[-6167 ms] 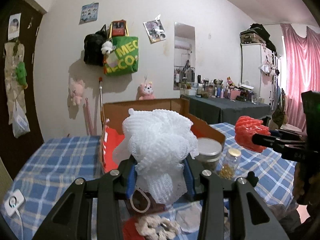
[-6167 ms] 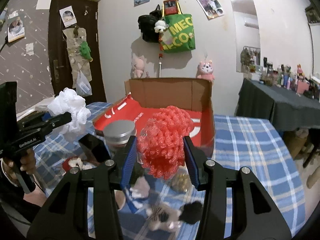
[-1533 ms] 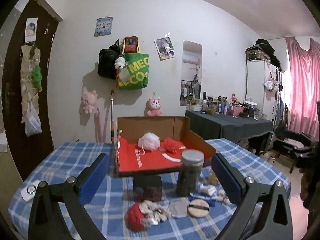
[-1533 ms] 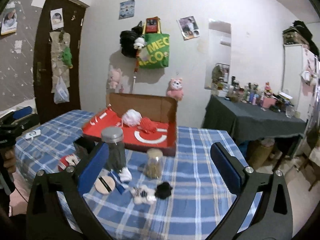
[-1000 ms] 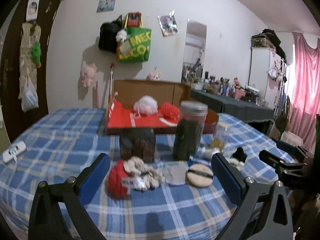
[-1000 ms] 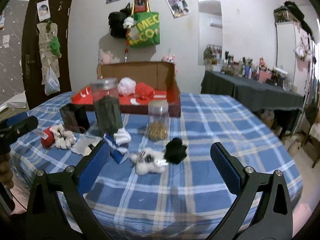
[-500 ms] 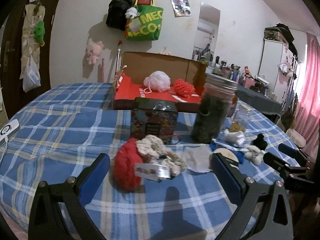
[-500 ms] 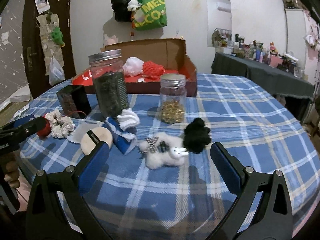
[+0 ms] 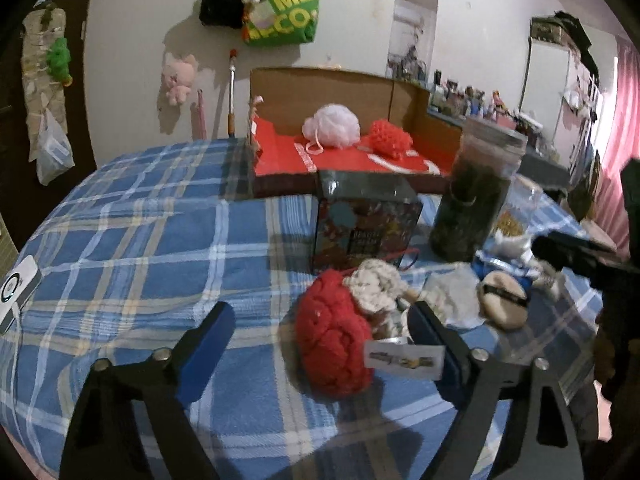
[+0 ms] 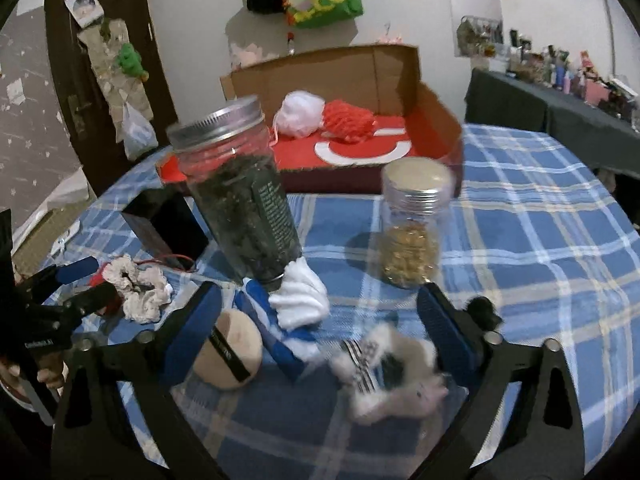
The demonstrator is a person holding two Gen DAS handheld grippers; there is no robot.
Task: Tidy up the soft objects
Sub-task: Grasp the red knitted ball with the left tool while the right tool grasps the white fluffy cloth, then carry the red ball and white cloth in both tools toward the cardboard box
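My left gripper (image 9: 316,346) is open, low over the table, with a red knitted scrunchie (image 9: 332,350) between its fingers and a cream scrunchie (image 9: 378,286) just beyond. My right gripper (image 10: 320,330) is open above a white furry hair clip (image 10: 390,376), a blue and white sock (image 10: 288,320) and a tan powder puff (image 10: 228,354). A black pompom (image 10: 482,314) lies by its right finger. A white bath pouf (image 9: 331,131) and a red bath pouf (image 9: 390,142) sit in the open red-lined cardboard box (image 9: 276,152).
A tall jar of dark leaves (image 10: 240,200), a small jar of golden bits (image 10: 412,232) and a dark printed tin (image 9: 366,222) stand between the soft things and the box. A white device (image 9: 16,294) lies at the left table edge.
Both pouf balls were let go in the box. Both grippers pulled back, opened, then came down and forward toward the soft items at the table's front.
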